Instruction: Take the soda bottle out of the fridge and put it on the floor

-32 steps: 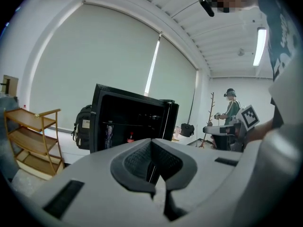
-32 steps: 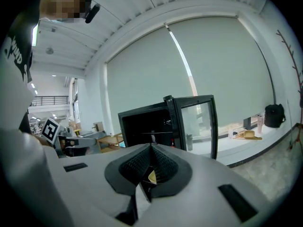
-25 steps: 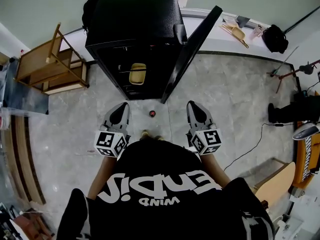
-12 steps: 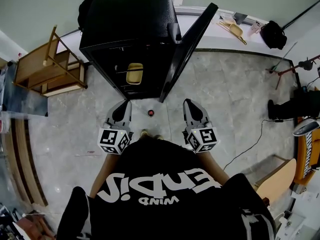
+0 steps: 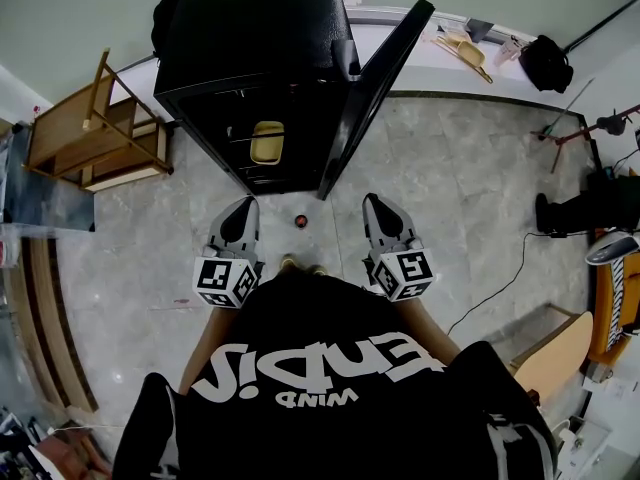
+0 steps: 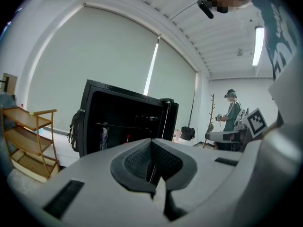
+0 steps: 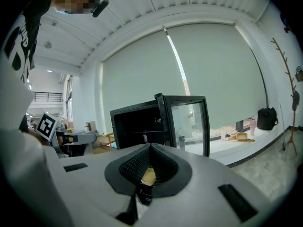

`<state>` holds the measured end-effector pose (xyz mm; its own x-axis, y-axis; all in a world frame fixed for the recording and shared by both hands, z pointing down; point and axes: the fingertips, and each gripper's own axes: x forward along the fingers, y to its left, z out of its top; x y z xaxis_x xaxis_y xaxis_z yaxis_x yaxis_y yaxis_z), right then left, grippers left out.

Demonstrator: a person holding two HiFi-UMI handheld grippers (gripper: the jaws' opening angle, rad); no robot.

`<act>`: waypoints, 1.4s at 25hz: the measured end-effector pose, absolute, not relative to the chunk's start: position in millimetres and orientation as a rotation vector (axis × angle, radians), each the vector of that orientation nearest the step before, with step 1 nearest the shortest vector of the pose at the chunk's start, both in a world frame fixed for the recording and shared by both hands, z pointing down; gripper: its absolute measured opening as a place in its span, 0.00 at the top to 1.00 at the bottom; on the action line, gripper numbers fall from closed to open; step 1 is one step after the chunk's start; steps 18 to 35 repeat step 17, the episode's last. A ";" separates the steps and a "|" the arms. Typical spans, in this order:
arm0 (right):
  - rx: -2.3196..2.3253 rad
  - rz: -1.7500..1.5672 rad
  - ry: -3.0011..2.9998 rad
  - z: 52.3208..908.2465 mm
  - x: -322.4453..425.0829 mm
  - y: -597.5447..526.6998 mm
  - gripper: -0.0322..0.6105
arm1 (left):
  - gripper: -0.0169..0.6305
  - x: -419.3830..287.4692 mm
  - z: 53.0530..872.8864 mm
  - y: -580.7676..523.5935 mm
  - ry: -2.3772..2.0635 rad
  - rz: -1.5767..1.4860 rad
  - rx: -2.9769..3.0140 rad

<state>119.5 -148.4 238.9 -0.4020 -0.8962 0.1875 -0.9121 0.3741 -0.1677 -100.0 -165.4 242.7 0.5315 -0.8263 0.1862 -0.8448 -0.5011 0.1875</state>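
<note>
A black fridge [image 5: 265, 58] stands with its door [image 5: 375, 93] swung open to the right, and a yellow container [image 5: 266, 143] sits on a shelf inside. On the grey floor just in front of it stands a small dark bottle with a red cap [image 5: 298, 221], seen from above. My left gripper [image 5: 245, 204] and right gripper [image 5: 371, 201] hover on either side of it, a little nearer to me, both shut and empty. The left gripper [image 6: 152, 145] faces the fridge [image 6: 124, 126]. Over the right gripper [image 7: 149, 150] I see the glass door [image 7: 189, 124].
A wooden shelf rack [image 5: 95, 133] stands left of the fridge, and a dark backpack [image 5: 168, 18] hangs at its side. A black cable [image 5: 500, 288] crosses the floor at the right, near stands and bags. Another person [image 6: 232, 115] stands far off in the left gripper view.
Both grippers keep their places beside the bottle. Only the head view has shifted slightly.
</note>
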 end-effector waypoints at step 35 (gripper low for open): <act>1.704 0.408 -2.534 246.3 120.9 -151.1 0.91 | 0.96 -99.5 246.5 -165.7 -1.392 0.100 2.507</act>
